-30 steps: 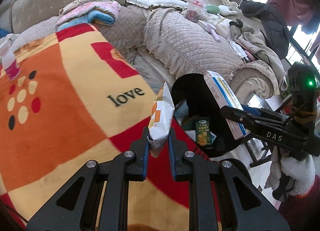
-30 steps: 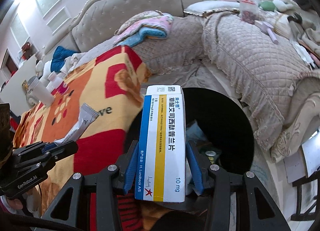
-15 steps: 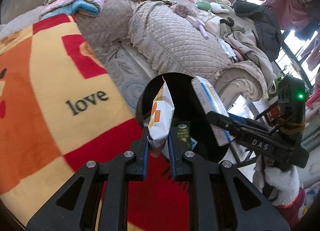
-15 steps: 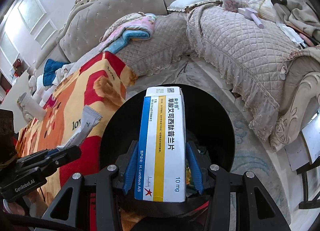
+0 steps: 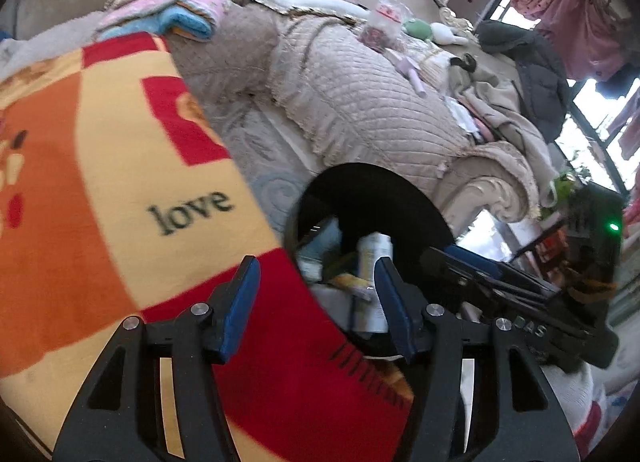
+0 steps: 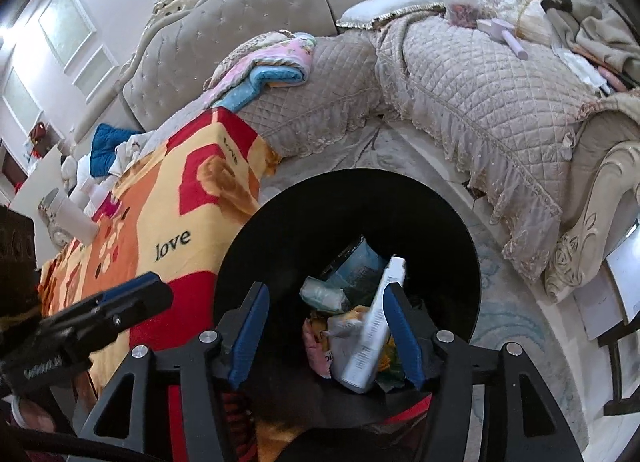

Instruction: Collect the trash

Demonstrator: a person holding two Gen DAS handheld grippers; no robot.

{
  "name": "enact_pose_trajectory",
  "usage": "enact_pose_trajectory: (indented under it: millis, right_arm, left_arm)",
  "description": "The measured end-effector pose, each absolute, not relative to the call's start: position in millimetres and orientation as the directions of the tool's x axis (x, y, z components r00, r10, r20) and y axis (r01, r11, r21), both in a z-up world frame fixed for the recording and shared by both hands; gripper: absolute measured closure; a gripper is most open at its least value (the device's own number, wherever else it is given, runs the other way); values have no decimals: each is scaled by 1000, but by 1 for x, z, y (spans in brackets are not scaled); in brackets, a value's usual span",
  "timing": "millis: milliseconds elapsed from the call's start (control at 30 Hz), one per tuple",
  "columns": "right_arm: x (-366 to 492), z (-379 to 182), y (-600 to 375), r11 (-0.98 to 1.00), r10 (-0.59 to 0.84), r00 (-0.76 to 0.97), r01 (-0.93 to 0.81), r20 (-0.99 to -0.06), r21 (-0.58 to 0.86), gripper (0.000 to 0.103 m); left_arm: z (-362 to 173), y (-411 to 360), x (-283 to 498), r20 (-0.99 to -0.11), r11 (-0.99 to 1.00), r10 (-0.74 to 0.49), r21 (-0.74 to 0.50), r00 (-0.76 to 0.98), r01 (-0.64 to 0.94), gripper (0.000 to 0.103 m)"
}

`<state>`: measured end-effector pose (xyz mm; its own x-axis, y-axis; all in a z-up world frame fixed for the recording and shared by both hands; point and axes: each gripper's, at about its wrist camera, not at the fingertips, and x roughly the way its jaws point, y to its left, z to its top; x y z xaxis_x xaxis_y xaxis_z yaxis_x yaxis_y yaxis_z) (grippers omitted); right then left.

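Nearest in the left wrist view, the left gripper [image 5: 316,294] has just been opening; its blue-padded jaws stand apart with nothing between them, over the red edge of a blanket [image 5: 120,181] printed with the word "love". The blanket covers the tabletop. Nearest in the right wrist view, the right gripper [image 6: 326,326] has also just been opening; its jaws stand apart and grip nothing. The white medicine box [image 6: 372,326] lies tilted in the bin just beside the right-hand pad, and whether it touches that pad cannot be told.

Just beyond both grippers, beside the blanket's edge, stands a round black trash bin [image 6: 280,229]. Inside it the medicine box rests on a heap of trash: a snack packet [image 6: 344,330], a pink wrapper [image 6: 314,346] and a pale blue pack [image 6: 356,266].

Farther off, a patterned rug [image 6: 500,302] covers the floor, and a quilted beige sofa [image 6: 460,81] carries folded pink and blue blankets [image 6: 268,69].
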<state>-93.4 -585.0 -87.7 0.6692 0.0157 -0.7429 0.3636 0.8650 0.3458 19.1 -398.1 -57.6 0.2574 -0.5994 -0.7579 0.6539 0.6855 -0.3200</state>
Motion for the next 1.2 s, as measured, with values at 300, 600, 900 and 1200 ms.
enact_pose_trajectory:
  millis: [300, 600, 900, 1200]
  right_arm:
    - [-103, -60, -543, 910, -73, 703, 337, -707, 241, 44]
    - [-110, -35, -512, 927, -120, 740, 323, -662, 193, 42]
    - [-120, -11, -492, 930, -183, 773, 338, -608, 148, 34]
    - [-121, -1, -483, 931, -210, 782, 343, -587, 123, 33]
  left_arm:
    - [-42, -365, 8, -742, 750, -543, -217, 395, 625, 45]
    - [-17, -337, -10, -690, 774, -527, -150, 496, 615, 45]
    - [3, -320, -22, -644, 794, -520, -121, 562, 596, 45]
    - [13, -315, -29, -612, 803, -516, -102, 599, 587, 45]
